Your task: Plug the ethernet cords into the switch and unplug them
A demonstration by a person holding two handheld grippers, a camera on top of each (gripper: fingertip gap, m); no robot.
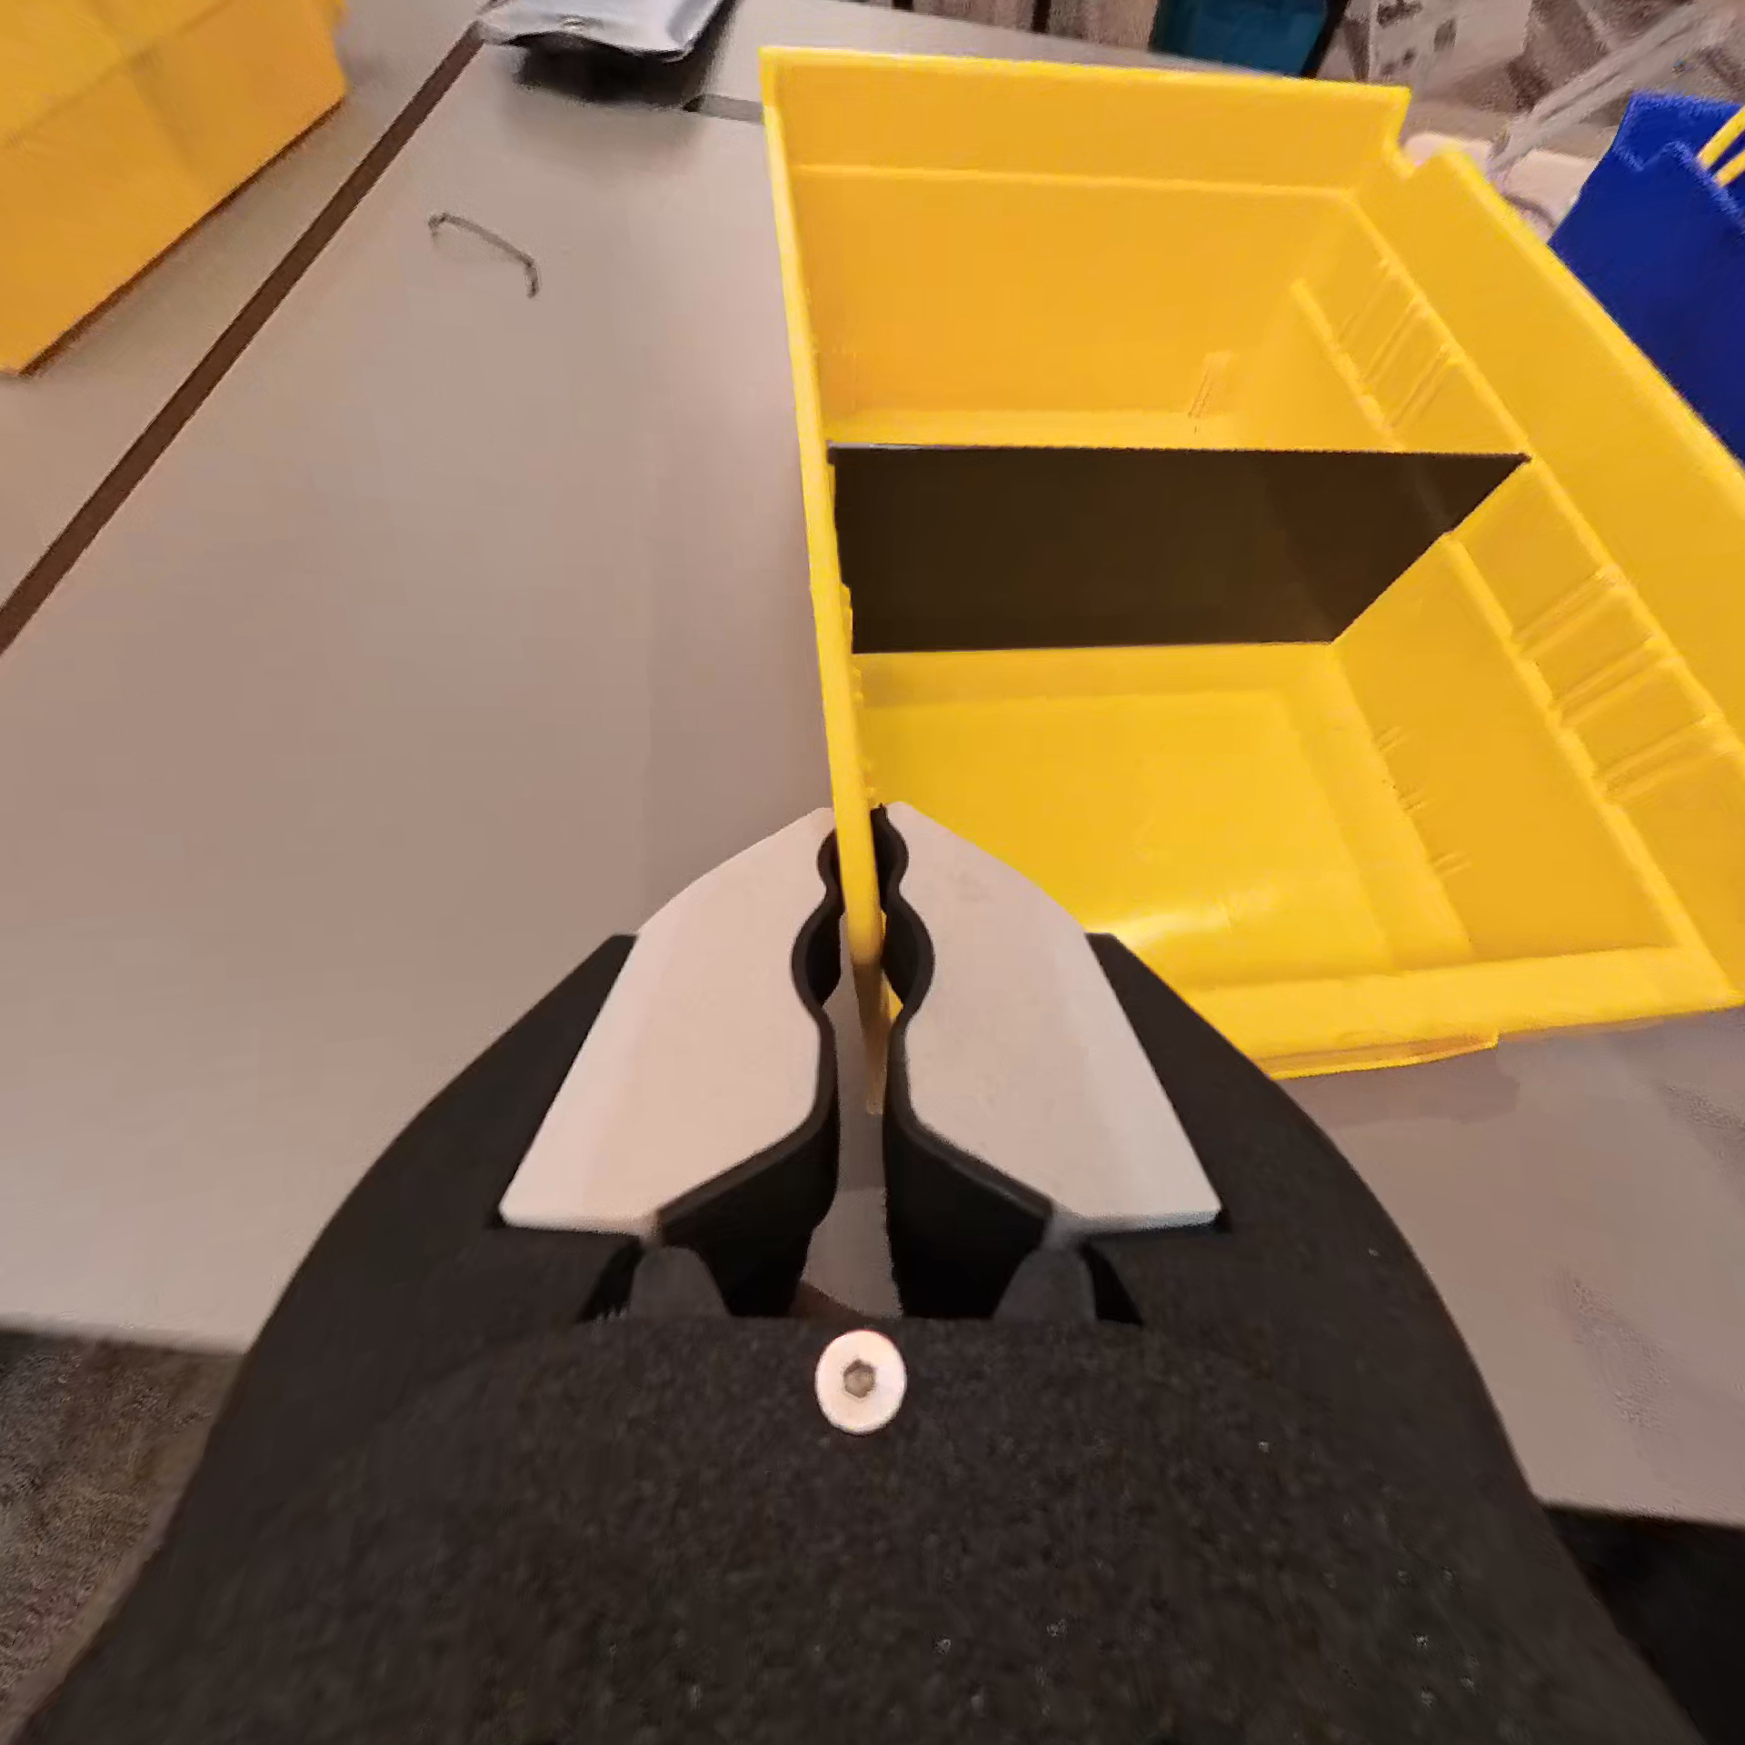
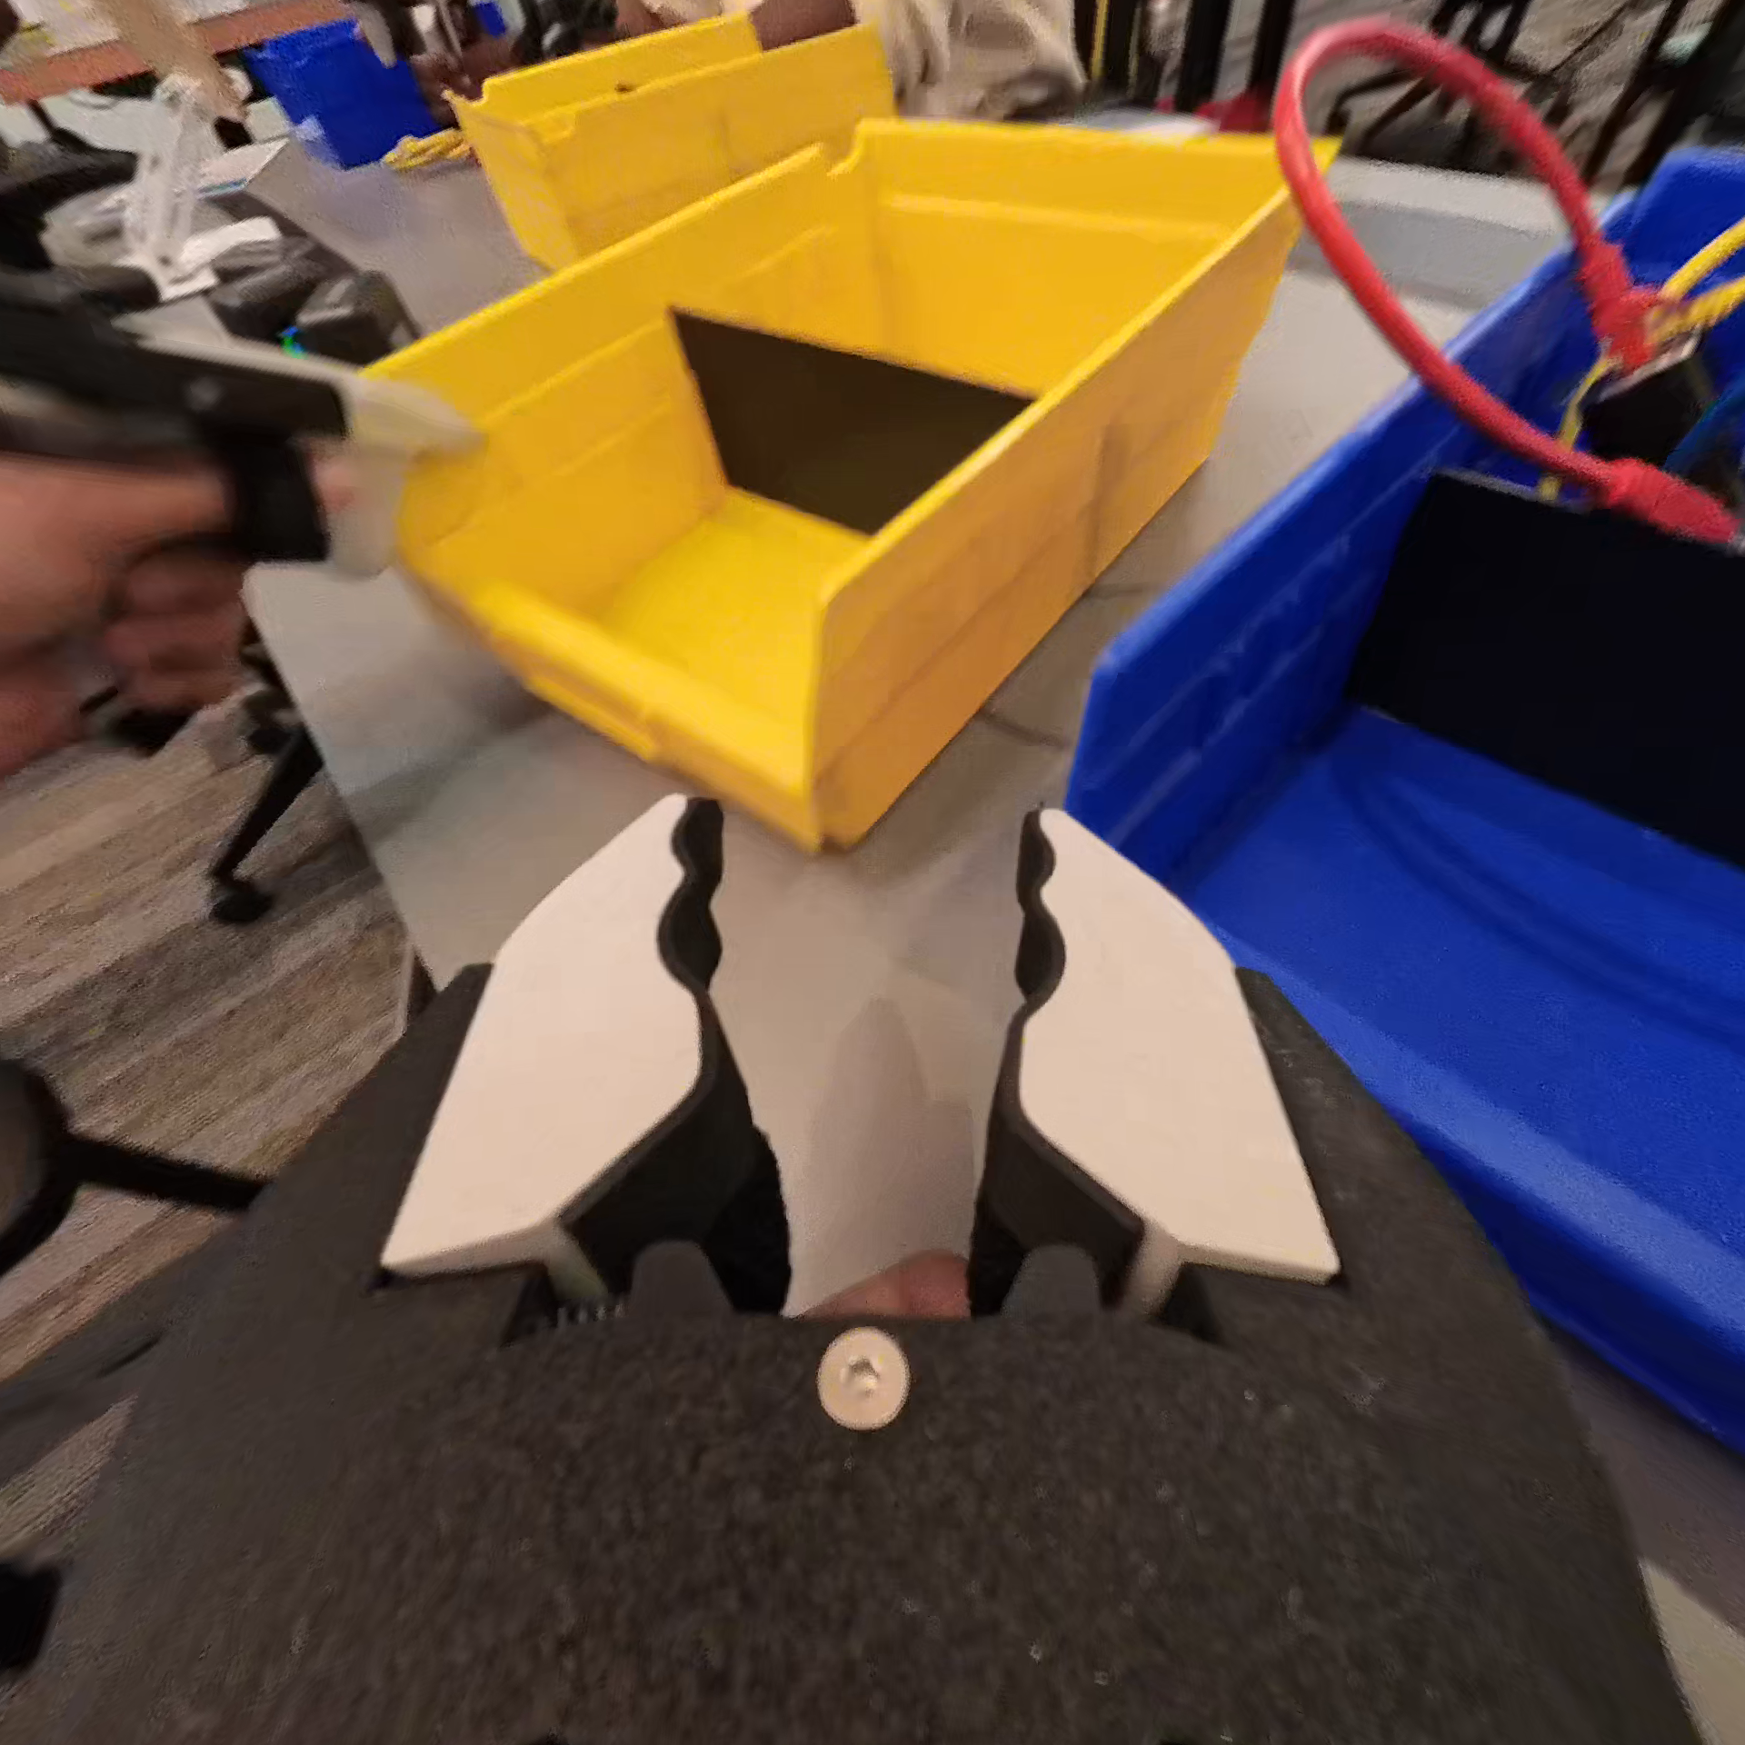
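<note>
My left gripper [image 1: 861, 831] is shut on the left side wall of an empty yellow bin [image 1: 1086, 803] that has a black divider [image 1: 1133, 557] across its middle. The same bin [image 2: 944, 529] shows in the right wrist view, with the left gripper [image 2: 434, 425] clamped on its left wall. My right gripper [image 2: 864, 831] is open and empty above the table, just in front of the bin's near corner. A red ethernet cord [image 2: 1341, 236] loops out of a blue bin [image 2: 1416, 897] at the right, among yellow cords [image 2: 1700, 293]. The switch is not clearly visible.
A second yellow bin [image 2: 661, 123] stands behind the first, another yellow bin [image 1: 123, 160] lies at far left. A bent wire [image 1: 491, 245] lies on the grey table [image 1: 425, 661]. A blue bin [image 1: 1671, 283] stands at far right. Chair legs and the floor lie left of the table edge. The gap from one gripper's tips to the other's is roughly 25 cm.
</note>
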